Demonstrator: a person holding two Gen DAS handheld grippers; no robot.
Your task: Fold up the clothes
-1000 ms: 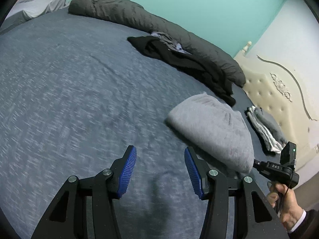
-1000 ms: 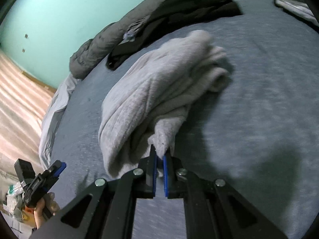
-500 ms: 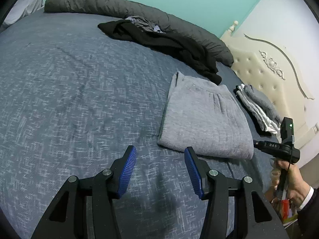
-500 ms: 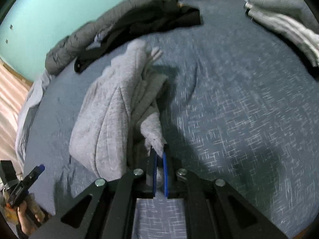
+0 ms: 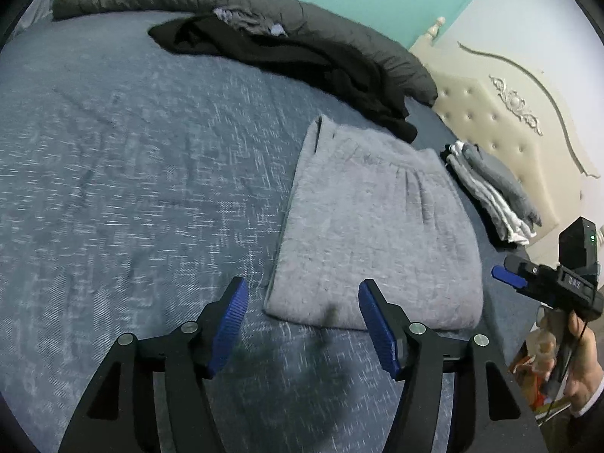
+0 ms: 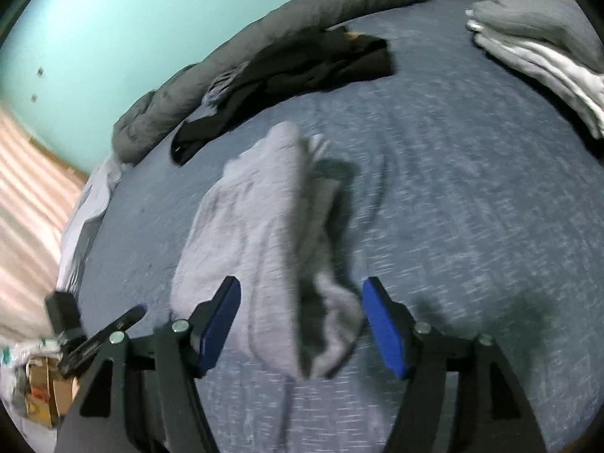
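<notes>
Grey garment [image 5: 377, 234] lies folded on bed [image 5: 132, 173]; left gripper [image 5: 302, 324] and right gripper [image 6: 300, 324] gape wide, empty.

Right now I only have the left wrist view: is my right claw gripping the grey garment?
Observer: No. The right claw is open; the grey garment lies between its fingers, unclamped.
Operator: Is the fold tidy on that side?
Observer: Not quite. In the right wrist view its layered edge looks bunched, with a loose flap nearest the claw, though the image is blurred.
Operator: Anything past the garment's far end?
Observer: A pale sheet hangs off the edge of the bed there.
</notes>
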